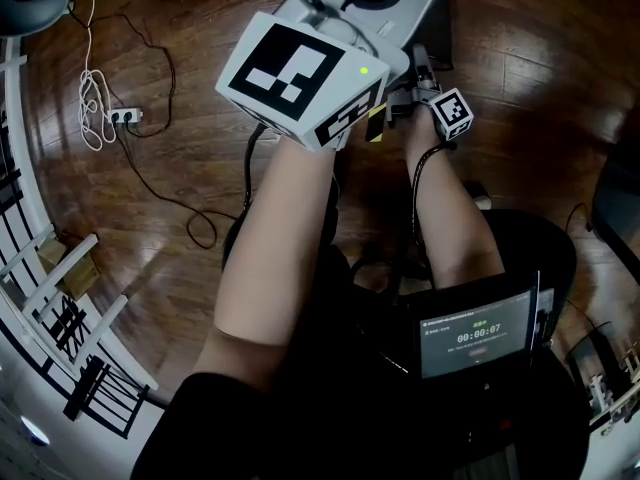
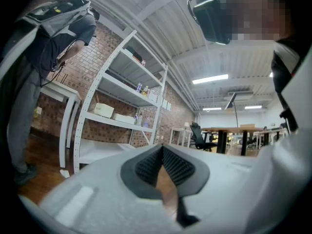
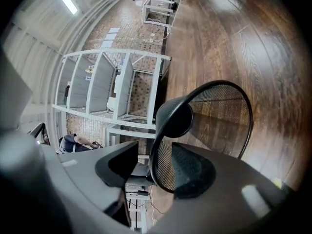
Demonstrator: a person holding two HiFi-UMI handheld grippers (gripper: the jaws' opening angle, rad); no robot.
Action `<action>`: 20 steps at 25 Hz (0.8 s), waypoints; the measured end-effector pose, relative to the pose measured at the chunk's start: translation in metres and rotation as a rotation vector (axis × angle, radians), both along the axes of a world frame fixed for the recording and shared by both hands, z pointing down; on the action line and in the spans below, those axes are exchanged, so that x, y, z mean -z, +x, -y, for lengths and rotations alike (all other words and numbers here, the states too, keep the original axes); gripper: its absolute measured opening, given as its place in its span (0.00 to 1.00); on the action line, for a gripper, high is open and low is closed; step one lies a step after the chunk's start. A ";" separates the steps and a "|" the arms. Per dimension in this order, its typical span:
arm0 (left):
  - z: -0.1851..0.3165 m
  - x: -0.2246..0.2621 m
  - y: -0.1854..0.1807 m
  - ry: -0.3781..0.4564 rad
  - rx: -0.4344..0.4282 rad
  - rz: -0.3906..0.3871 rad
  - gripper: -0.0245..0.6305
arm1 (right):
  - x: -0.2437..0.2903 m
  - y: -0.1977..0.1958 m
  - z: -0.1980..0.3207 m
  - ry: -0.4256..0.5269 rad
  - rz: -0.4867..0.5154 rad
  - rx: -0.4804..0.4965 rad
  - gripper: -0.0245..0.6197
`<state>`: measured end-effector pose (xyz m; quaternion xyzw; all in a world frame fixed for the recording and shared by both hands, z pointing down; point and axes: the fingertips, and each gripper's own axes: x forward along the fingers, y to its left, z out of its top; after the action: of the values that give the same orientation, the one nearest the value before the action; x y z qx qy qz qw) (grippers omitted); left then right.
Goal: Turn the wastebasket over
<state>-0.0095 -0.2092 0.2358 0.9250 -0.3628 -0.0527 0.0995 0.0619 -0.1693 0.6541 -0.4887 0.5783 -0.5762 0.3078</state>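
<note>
Over to the right gripper [image 3: 156, 159] first: spread wide, clamping nothing, yet with the thick rim of the black mesh wastebasket [image 3: 178, 121] standing right in the gap. Clear daylight between that rim and the pad [image 3: 117, 164] on the view's left. Much closer to the other pad [image 3: 195, 172], and contact there too tight to call. Beyond the jaws, more of the basket: dark round bottom, open ring of the mouth, wooden floor [image 3: 253, 48] showing through the mesh. Which way up, impossible to say from this rolled view. Further back, a white shelf rack [image 3: 119, 84] against brick.

Now the left gripper [image 2: 162, 150]: pinched shut, ribbed pads meeting at the tips, nothing between them. Ahead of it, white shelving [image 2: 122, 94] on a brick wall [image 2: 95, 62], a person [image 2: 44, 48] standing at the left edge, an office chair [image 2: 197, 133] deeper in.

From the head view, both forearms stretched forward, the left's big marker cube [image 1: 300, 80] near the camera, the right's small marker cube [image 1: 452, 114] beyond it. Off to the left, a power strip [image 1: 125, 116] with looped cable on the floor. At the waist, a small screen [image 1: 477, 333].
</note>
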 end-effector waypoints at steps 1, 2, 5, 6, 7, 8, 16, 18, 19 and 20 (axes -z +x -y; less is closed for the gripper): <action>0.000 0.000 0.000 -0.001 0.002 0.001 0.04 | -0.002 -0.001 0.004 0.001 -0.001 0.003 0.36; 0.001 0.000 0.000 0.000 0.003 0.001 0.04 | -0.004 -0.001 0.009 0.002 -0.002 0.004 0.36; 0.003 0.002 0.002 0.008 0.005 -0.006 0.04 | -0.007 0.000 0.021 0.008 -0.007 0.004 0.35; 0.003 0.003 0.002 0.010 0.005 -0.007 0.04 | -0.006 0.000 0.024 0.010 -0.008 0.003 0.35; 0.003 0.004 0.003 0.011 0.005 -0.007 0.04 | -0.004 0.001 0.026 0.014 -0.008 0.003 0.30; 0.003 0.005 0.003 0.013 0.005 -0.005 0.04 | -0.002 0.001 0.028 0.017 -0.006 0.002 0.25; 0.007 0.011 -0.005 0.023 0.029 -0.009 0.04 | 0.000 0.013 0.037 -0.015 -0.019 -0.010 0.05; 0.007 0.010 -0.009 0.020 0.032 -0.012 0.04 | 0.004 0.012 0.039 -0.024 -0.036 -0.007 0.05; 0.007 0.010 -0.009 0.018 0.033 -0.011 0.04 | 0.006 0.012 0.039 -0.034 -0.043 -0.006 0.05; 0.007 0.010 -0.010 0.018 0.034 -0.012 0.04 | 0.010 0.012 0.040 -0.040 -0.048 -0.005 0.05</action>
<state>-0.0192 -0.2165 0.2257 0.9192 -0.3776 -0.0631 0.0923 0.0743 -0.2095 0.6445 -0.5100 0.5729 -0.5747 0.2854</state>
